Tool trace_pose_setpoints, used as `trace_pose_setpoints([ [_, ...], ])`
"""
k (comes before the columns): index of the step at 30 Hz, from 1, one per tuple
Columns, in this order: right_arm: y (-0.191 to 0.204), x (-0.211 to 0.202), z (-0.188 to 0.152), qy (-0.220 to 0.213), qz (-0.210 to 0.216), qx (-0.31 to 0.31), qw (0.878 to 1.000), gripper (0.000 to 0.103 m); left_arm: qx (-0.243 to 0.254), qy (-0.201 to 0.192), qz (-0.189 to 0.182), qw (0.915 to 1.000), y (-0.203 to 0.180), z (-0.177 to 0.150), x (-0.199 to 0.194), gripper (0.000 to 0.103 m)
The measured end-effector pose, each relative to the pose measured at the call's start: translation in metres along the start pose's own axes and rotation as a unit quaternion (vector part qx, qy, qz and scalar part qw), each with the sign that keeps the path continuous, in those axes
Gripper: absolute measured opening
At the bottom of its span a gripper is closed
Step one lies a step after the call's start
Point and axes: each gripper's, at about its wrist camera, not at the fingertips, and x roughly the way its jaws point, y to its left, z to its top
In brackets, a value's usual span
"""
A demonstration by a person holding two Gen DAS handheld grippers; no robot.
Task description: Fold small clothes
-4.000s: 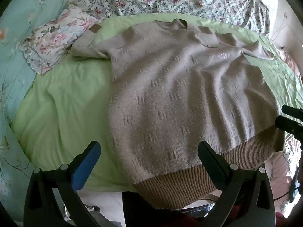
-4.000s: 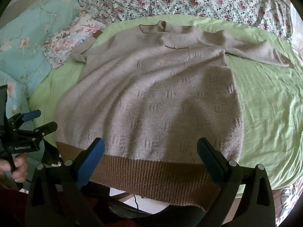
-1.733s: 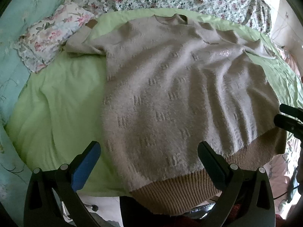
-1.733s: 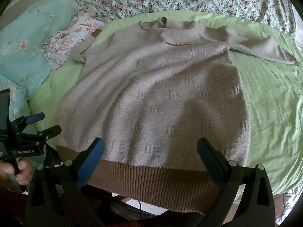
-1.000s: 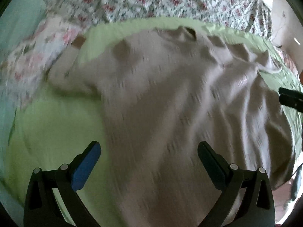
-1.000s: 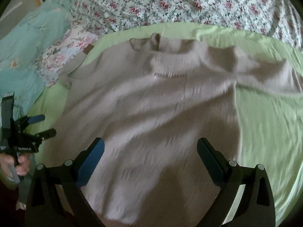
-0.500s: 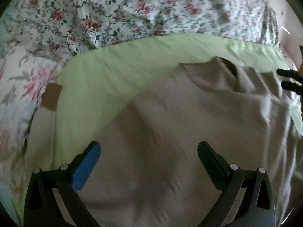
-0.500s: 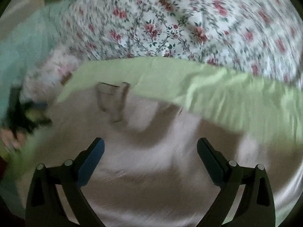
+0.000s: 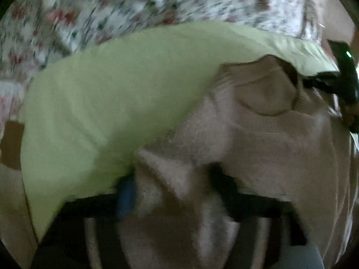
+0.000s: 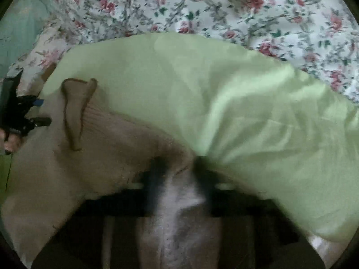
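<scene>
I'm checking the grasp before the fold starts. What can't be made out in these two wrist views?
- Left wrist view: motion blur smears the left gripper; contact with the sweater between its closing jaws is unclear.
- Right wrist view: the right gripper is blurred too, with sweater fabric bunched between its closing jaws.
- Both views: the sweater's hem and sleeves are cut off by the edges.

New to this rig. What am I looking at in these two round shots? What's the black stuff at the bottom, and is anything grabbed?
No robot: a person holds a two-finger gripper in each hand, with a fisheye camera on each looking along the fingers. One shot is from the left wrist, the other from the right.

A beige sweater lies on a green sheet, with a floral cover behind. The black shapes are the fingers. The left gripper and the right gripper are closing, each with sweater fabric bunched between its fingers, on either side of the collar.
</scene>
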Motion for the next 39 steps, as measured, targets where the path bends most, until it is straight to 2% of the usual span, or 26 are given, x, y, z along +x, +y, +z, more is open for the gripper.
trace_pose_setpoints([
  [1,-0.003,-0.006,-0.002,-0.01,0.006,0.016,1.0,0.01,0.002,-0.005,0.006,1.0,-0.003,0.001,-0.004,0.018],
  [2,-0.003,-0.011,0.0,-0.018,0.0,0.019,1.0,0.009,0.004,-0.009,0.023,0.9997,-0.005,0.003,-0.008,0.012],
  [5,-0.005,-0.038,0.009,-0.055,-0.033,0.03,0.997,0.008,0.009,-0.031,0.067,0.9972,-0.008,0.011,-0.024,0.011],
  [8,-0.014,-0.061,0.023,-0.092,-0.051,0.057,0.993,0.008,-0.007,-0.035,0.103,0.994,0.003,0.014,-0.02,0.011],
  [10,-0.013,-0.048,0.026,-0.083,-0.089,0.05,0.991,0.008,-0.029,-0.022,0.116,0.9926,0.011,0.011,-0.007,0.011],
  [13,-0.012,-0.017,0.021,-0.051,-0.113,0.051,0.991,0.008,-0.054,-0.018,0.119,0.9913,0.021,0.011,0.007,0.011],
  [16,-0.014,-0.002,0.014,-0.05,-0.13,0.063,0.988,0.009,-0.062,-0.014,0.128,0.9898,0.025,0.013,0.008,0.021],
  [17,-0.012,-0.002,0.015,-0.049,-0.133,0.066,0.988,0.01,-0.068,-0.01,0.126,0.9896,0.028,0.013,0.007,0.028],
  [18,-0.011,-0.003,0.016,-0.05,-0.132,0.07,0.987,0.016,-0.075,-0.005,0.129,0.9887,0.031,0.014,0.004,0.042],
  [21,-0.015,-0.024,0.013,-0.057,-0.109,0.099,0.988,0.026,-0.096,-0.01,0.141,0.9853,0.034,0.012,-0.017,0.06],
  [23,-0.016,-0.045,0.009,-0.07,-0.111,0.107,0.986,0.035,-0.108,-0.018,0.137,0.9844,0.034,0.008,-0.034,0.06],
  [26,-0.033,-0.094,-0.018,-0.101,-0.113,0.141,0.978,0.035,-0.121,-0.036,0.137,0.9825,0.026,-0.003,-0.066,0.06],
  [30,-0.072,-0.157,-0.072,-0.128,-0.138,0.212,0.959,0.036,-0.134,-0.051,0.111,0.9835,0.001,-0.026,-0.099,0.064],
  [32,-0.099,-0.185,-0.109,-0.136,-0.156,0.257,0.944,0.036,-0.137,-0.054,0.098,0.9843,-0.015,-0.039,-0.113,0.066],
  [35,-0.141,-0.219,-0.161,-0.141,-0.192,0.329,0.914,0.036,-0.145,-0.048,0.076,0.9854,-0.037,-0.056,-0.12,0.068],
  [39,-0.203,-0.249,-0.218,-0.151,-0.221,0.424,0.865,0.037,-0.159,-0.037,0.052,0.9852,-0.064,-0.081,-0.124,0.072],
])
